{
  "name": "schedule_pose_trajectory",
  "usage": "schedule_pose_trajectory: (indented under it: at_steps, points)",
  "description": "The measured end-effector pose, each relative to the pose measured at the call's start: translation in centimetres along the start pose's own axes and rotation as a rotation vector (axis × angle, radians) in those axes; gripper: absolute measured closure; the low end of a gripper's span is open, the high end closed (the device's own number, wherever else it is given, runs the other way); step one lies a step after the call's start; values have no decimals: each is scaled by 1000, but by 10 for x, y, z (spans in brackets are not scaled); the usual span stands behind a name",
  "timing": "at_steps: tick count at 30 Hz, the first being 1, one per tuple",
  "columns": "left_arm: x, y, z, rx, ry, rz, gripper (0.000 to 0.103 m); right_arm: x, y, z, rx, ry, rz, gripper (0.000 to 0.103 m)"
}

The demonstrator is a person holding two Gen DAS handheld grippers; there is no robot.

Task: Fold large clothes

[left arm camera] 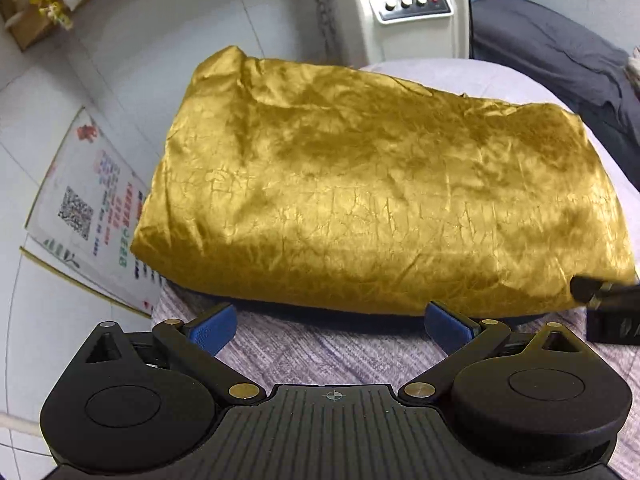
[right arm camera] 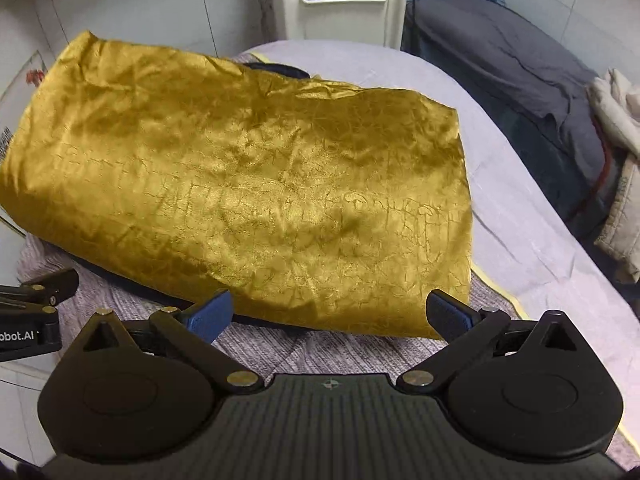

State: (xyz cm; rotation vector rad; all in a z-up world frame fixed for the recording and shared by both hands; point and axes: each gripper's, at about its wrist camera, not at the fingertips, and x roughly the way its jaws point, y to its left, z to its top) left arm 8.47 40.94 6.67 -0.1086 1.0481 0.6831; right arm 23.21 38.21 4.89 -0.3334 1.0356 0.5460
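Note:
A shiny gold garment lies folded into a thick rectangle on the bed; a dark lining shows along its near edge. In the right wrist view the same gold garment fills the middle. My left gripper hangs open just short of the near edge, nothing between its blue pads. My right gripper is open wide, its right fingertip over the garment's near right corner, holding nothing. Each gripper shows at the edge of the other's view: the right one and the left one.
The bed has a lilac sheet and a grey woven cover under the garment. A cream machine with knobs stands beyond. A dark bed with clothes lies right. A printed poster lies on the tiled floor left.

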Motion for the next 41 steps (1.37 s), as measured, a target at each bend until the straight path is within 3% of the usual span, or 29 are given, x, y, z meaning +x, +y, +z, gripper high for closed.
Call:
schedule_pose_trajectory:
  at_steps: [5, 10, 17, 25, 41]
  points:
    - [5, -1, 12, -13, 16, -19, 0, 5, 15, 3, -115, 2, -88, 1]
    - [6, -3, 17, -10, 13, -18, 0, 2, 14, 4, -113, -31, -62, 1]
    - [4, -5, 28, 16, -4, 3, 0, -8, 6, 26, -44, -16, 59, 1]
    - [-4, -5, 36, 18, -30, 1, 0, -24, 8, 49, -67, -12, 48, 1]
    - [-3, -11, 24, 41, -15, 5, 0, -29, 10, 42, -27, 15, 98, 1]
